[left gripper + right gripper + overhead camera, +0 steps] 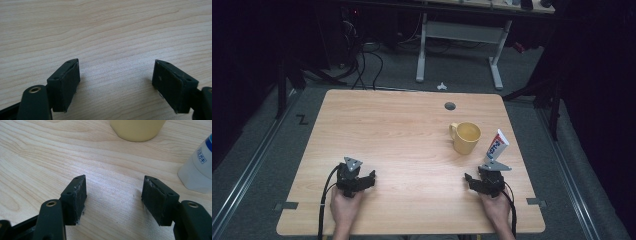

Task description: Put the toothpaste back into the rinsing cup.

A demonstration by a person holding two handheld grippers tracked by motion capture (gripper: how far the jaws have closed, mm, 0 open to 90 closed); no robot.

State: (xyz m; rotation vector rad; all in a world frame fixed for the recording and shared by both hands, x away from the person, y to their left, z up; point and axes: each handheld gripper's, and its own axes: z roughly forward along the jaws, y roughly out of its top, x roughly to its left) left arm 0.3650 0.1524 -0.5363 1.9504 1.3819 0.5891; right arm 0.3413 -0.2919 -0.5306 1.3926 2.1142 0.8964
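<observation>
A yellow mug stands on the wooden table at the right, handle to the left. Just right of it a white toothpaste tube with blue and red print stands on its cap. My right gripper rests near the front edge just below the tube, held by a hand; its jaws are open with bare wood between them. In the right gripper view the mug's base lies ahead and the tube's cap at the right. My left gripper sits at the front left, open over bare wood.
A round cable hole is in the table near its far edge. Beyond the table stand a white desk frame and loose cables on a grey floor. Dark stands flank both sides.
</observation>
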